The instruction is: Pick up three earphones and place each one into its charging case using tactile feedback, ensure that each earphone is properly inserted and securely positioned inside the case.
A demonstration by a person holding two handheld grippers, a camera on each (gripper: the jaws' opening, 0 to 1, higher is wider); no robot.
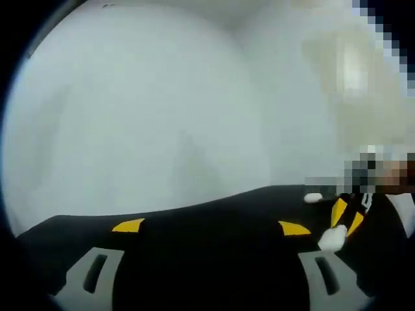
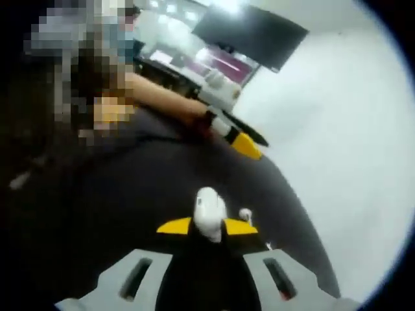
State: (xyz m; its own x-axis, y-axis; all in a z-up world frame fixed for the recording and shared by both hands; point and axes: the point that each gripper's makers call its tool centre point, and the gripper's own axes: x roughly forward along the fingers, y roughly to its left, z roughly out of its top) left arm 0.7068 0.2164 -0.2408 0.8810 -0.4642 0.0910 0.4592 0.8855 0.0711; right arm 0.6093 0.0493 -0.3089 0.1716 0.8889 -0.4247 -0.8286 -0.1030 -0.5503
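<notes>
jaws of the right gripper [image 2: 207,228] are pressed close on a white earphone [image 2: 209,214], which stands up between the yellow tips in the right gripper view. a second small white earphone [image 2: 245,213] lies on the black mat [image 2: 130,214] just beside the jaws, at about three o'clock from the held one. farther up, at about twelve o'clock, a person's arm [image 2: 162,97] reaches over the mat and holds the other gripper, whose yellow tip [image 2: 246,146] points toward the white wall [image 2: 350,162]. a dark screen [image 2: 249,32] hangs high up at one o'clock.

in the left gripper view, the left gripper [image 1: 211,227] has its two yellow tips spread wide apart, with nothing between them, over the black mat [image 1: 207,259]. at three o'clock the right gripper [image 1: 347,217] comes in, with something white [image 1: 332,240] pinched at its yellow tips. another small white thing [image 1: 313,197] lies on the mat near it; it is too blurry to tell what it is. a white wall [image 1: 130,116] rises behind the mat.
</notes>
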